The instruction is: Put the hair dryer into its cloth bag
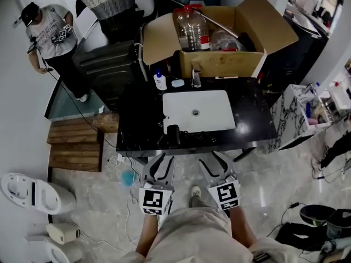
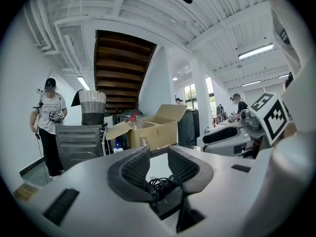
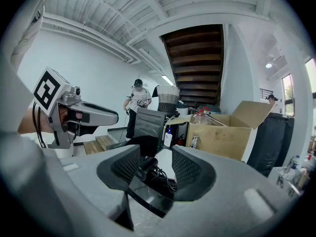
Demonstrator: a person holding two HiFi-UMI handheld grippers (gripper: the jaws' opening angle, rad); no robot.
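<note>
Approach stage by the look of it, nothing is grabbed yet. The hair dryer [image 1: 173, 135] sits at the front edge of the black bench [image 1: 258, 126], a bit left of the middle, right against the front-left corner of the white sink [image 1: 211, 107]. Its cord [image 2: 160, 184] is bunched in a loose coil beside it.

Both tools hang out in front of the bench's front edge, side by side and pointing at it. The left gripper [image 1: 164, 161] has its jaws spread with nothing between them; through the gap you just see the cord further off. Same for the right gripper [image 1: 213, 161]: jaws apart and empty, with the dryer's black body lined up in the gap but well apart from the pads.

I honestly can't spot the cloth bag anywhere on the bench. There's a big cardboard box [image 1: 222, 63] along the back edge, but nothing I'd call a bag.

My guess for the next move: bring one gripper in over the front edge and close on the dryer's body or handle, watching that the loose cord doesn't snag. The other one needs to find the bag and hold its mouth open.
</note>
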